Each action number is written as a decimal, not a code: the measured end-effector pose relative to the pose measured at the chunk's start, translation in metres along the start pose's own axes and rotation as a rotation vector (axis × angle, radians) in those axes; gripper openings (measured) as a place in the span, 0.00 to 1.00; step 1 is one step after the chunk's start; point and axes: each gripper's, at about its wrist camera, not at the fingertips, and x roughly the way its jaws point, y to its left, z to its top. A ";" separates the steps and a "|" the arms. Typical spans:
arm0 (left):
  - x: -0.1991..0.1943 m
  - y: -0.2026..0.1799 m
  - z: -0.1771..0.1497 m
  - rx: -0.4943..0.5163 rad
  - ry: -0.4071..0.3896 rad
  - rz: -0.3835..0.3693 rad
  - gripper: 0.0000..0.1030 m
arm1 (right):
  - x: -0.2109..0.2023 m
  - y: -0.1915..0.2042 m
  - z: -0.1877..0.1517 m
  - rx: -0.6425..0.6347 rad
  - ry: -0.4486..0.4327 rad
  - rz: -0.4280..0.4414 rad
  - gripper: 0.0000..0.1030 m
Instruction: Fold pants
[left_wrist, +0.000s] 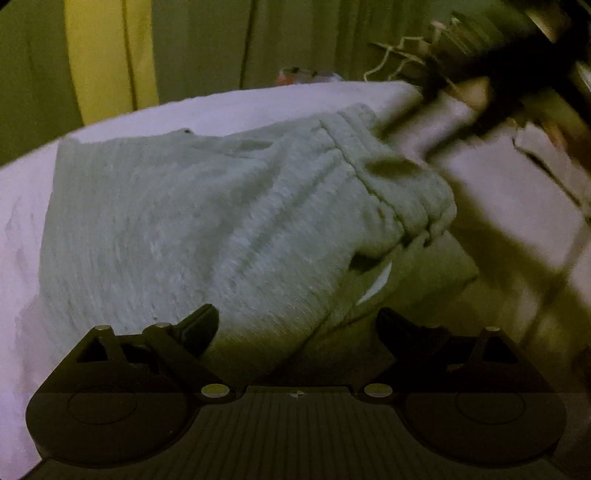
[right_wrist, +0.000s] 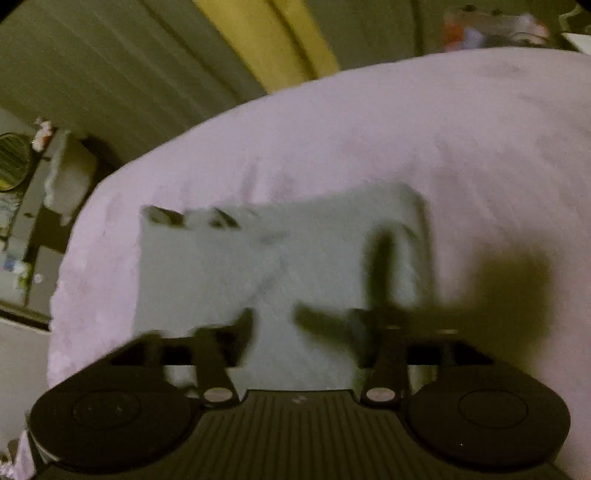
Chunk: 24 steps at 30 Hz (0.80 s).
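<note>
- Left gripper hung over grey pants bunched on the lilac bed sheet, jaws wide, nothing between them.
- Pants looked soft, floppy and light; the thick gathered waistband seemed the best hold.
- Right gripper was blurred, jaws apart, empty.

We see grey fleece pants folded on a pale lilac bedsheet. Our black left gripper hovers spread wide over the pants' near edge, gripping nothing.
</note>
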 end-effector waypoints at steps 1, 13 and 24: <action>0.002 0.006 0.002 -0.022 -0.001 -0.013 0.94 | -0.006 -0.002 -0.013 -0.019 -0.004 -0.041 0.71; -0.004 0.027 0.009 -0.164 0.000 -0.038 0.94 | 0.008 -0.006 -0.036 -0.010 0.043 -0.025 0.32; -0.005 0.037 0.017 -0.257 0.022 -0.031 0.94 | 0.021 -0.007 -0.035 -0.037 0.084 -0.003 0.33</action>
